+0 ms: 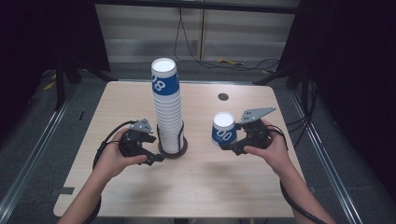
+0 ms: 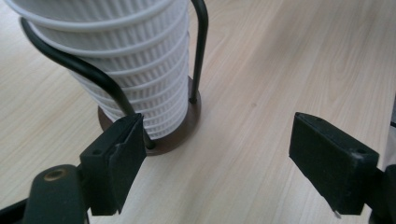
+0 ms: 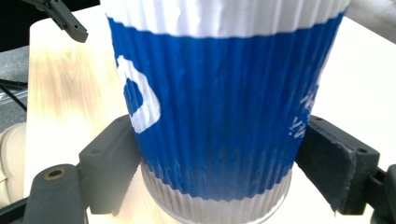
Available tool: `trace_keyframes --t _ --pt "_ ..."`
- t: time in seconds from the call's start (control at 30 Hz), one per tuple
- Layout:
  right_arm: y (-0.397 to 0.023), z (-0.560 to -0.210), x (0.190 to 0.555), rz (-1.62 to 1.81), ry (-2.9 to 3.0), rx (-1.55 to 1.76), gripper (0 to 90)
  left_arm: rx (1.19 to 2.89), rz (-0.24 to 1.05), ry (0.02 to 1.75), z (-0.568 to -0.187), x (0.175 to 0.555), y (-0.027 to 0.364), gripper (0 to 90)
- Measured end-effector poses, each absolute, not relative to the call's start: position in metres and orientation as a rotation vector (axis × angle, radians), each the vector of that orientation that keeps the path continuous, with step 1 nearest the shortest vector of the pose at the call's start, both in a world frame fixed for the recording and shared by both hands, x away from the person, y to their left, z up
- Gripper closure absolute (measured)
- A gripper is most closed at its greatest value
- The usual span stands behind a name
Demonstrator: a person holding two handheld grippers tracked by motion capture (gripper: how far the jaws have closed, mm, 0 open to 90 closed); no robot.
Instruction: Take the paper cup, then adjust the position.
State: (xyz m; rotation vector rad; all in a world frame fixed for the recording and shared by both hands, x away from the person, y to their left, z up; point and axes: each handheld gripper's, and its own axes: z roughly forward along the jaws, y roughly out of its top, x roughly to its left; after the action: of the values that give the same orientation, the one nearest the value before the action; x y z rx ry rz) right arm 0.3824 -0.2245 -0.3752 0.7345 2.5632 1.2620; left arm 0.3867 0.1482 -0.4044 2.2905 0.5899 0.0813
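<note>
Gripping a single blue-and-white paper cup (image 3: pixel 210 116) low on its ribbed wall, the right gripper (image 1: pixel 227 146) has a jaw pressed to either side of it, just above the white band at the foot. In the high view that cup (image 1: pixel 223 129) sits upright at the right of the wooden table (image 1: pixel 205 186), well apart from the tall stack of cups (image 1: pixel 166 107) standing in a black wire holder (image 1: pixel 173 148) near the table's middle.

The left gripper (image 1: pixel 160 157) waits just beside the holder's round brown base (image 2: pixel 177 135), its jaws standing apart with nothing between them — one jaw close to a wire upright (image 2: pixel 88 74) and the lowest cups of the stack (image 2: pixel 135 70), though I cannot tell whether it touches.

I judge the cup to be very light and thin-walled. It would crush or go oval under a hard squeeze, and the corrugated sleeve gives decent friction, so a gentle pinch should do. The stiffest places are near the bottom, where the glued base braces the wall, and at the rolled rim; mid-wall is softest. The present low hold looks sound, but an empty cup this light tips easily — any sideways drag across the tabletop could topple it.
</note>
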Motion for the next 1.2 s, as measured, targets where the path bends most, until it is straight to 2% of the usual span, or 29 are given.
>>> trace_keyframes --t 0.7,1.2 --pt "-0.237 -0.41 0.369 1.27 2.592 0.755 16.9 2.303 -0.001 0.489 -0.42 0.373 0.115 18.5" --pt "-0.234 -0.425 0.363 1.27 2.624 0.739 16.9 2.292 -0.003 0.434 -0.416 0.367 0.094 18.5"
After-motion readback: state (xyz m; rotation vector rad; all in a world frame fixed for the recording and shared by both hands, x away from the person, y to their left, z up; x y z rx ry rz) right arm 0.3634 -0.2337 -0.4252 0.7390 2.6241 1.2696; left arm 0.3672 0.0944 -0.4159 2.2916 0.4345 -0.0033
